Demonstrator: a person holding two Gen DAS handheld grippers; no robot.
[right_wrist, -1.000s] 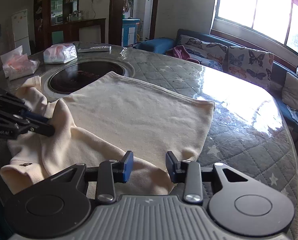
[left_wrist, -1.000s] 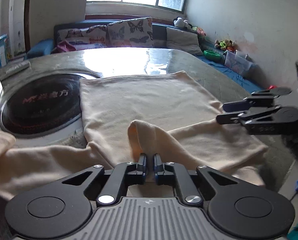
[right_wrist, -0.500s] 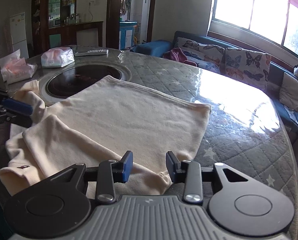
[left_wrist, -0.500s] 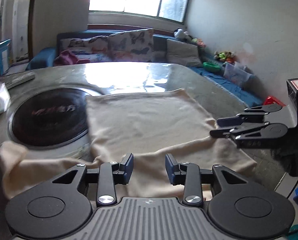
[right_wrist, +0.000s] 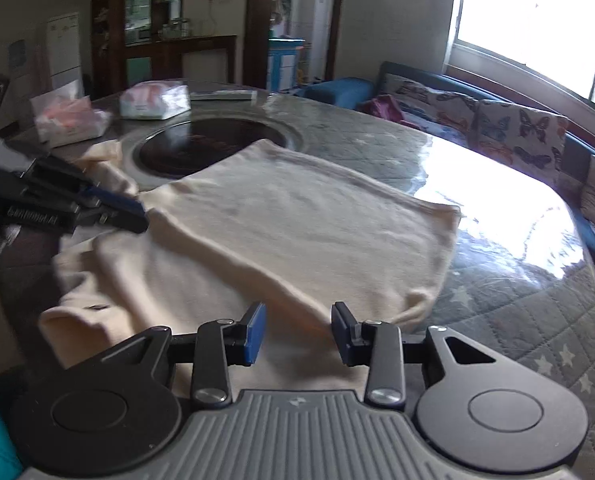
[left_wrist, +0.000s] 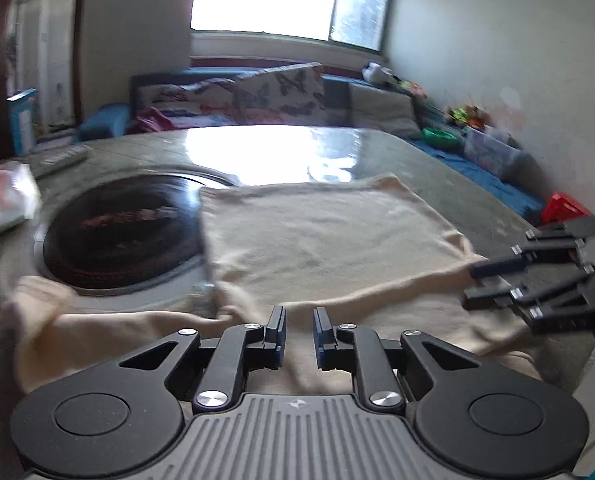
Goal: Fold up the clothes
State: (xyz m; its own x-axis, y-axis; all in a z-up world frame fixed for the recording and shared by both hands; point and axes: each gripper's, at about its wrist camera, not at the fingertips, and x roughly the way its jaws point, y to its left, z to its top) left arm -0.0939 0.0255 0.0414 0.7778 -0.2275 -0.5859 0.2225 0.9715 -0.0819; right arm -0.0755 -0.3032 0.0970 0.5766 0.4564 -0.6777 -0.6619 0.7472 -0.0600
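Observation:
A cream garment (left_wrist: 321, 236) lies spread on the quilted table (left_wrist: 493, 204), with a folded band along its near edge and one sleeve (left_wrist: 41, 312) trailing off to the left. My left gripper (left_wrist: 299, 314) hovers over that near band with its jaws closing, a narrow gap left and no fold caught between the pads. My right gripper (right_wrist: 299, 312) stands open above the garment's (right_wrist: 297, 232) near right corner, holding nothing. Each gripper shows in the other's view: the right gripper (left_wrist: 473, 286) at the right side, the left gripper (right_wrist: 142, 216) at the left side.
A round dark cooktop (left_wrist: 117, 232) is set into the table left of the garment. Tissue packs (right_wrist: 153, 100) and a remote lie beyond the cooktop (right_wrist: 213, 144). A sofa with butterfly cushions (right_wrist: 521, 128) runs under the window. The table's edge drops off on the right.
The left gripper let go of the raised fold it was pinching, and the fold now lies flat. Its jaws opened wide, then narrowed. The right gripper stayed open and shifted slightly.

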